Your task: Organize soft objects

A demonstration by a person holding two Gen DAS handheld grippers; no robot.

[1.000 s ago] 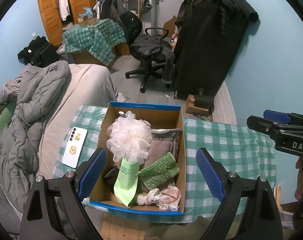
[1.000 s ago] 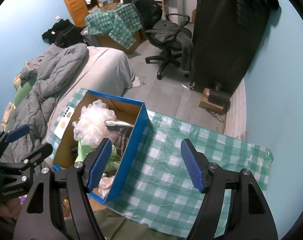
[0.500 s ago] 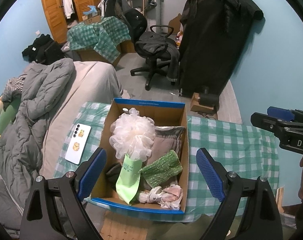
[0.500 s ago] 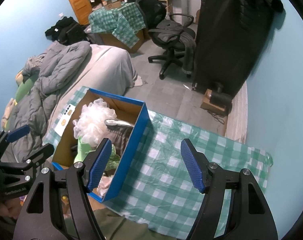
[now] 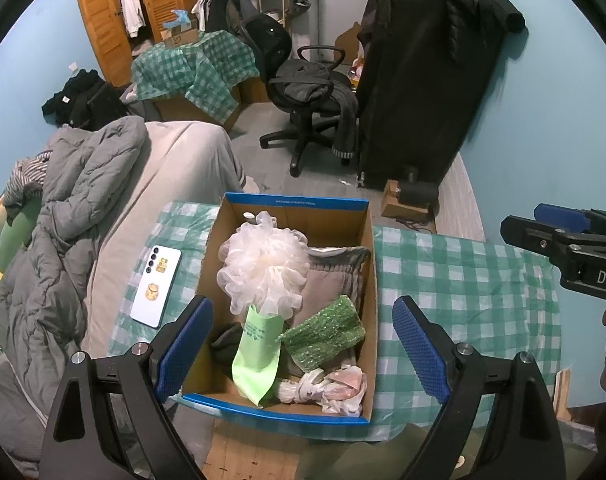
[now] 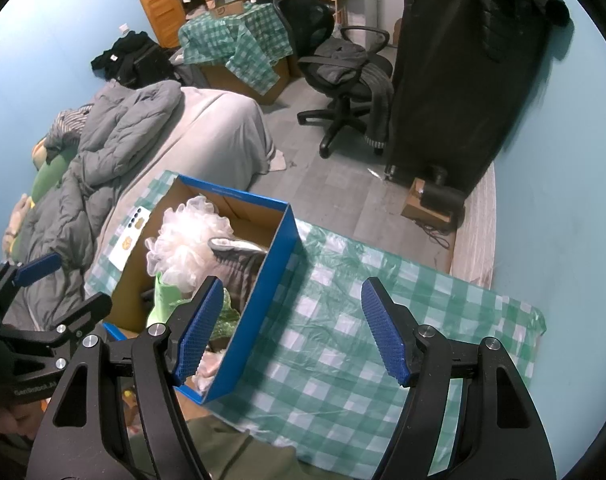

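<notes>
An open cardboard box with a blue rim (image 5: 295, 201) (image 6: 281, 256) stands on a green checked cloth (image 5: 463, 280) (image 6: 343, 340). Inside lie a white mesh pouf (image 5: 263, 264) (image 6: 183, 240), a grey folded cloth (image 5: 331, 276) (image 6: 239, 256), a sparkly green cloth (image 5: 323, 332), a light green pouch (image 5: 257, 352) and a knotted plastic bag (image 5: 327, 388). My left gripper (image 5: 303, 344) hovers open above the box, nothing between its blue pads. My right gripper (image 6: 293, 328) hangs open over the box's right wall and the bare cloth, holding nothing.
A white phone (image 5: 155, 286) lies on the cloth left of the box. A bed with a grey duvet (image 5: 63, 220) runs along the left. Beyond are an office chair (image 5: 307, 92), a tall black covered rack (image 5: 427, 80) and wooden wardrobe doors (image 5: 115, 20).
Both views have tilted slightly, so the box and room sit a little lower in frame. Both grippers stay open as before, and the box's contents lie unchanged.
</notes>
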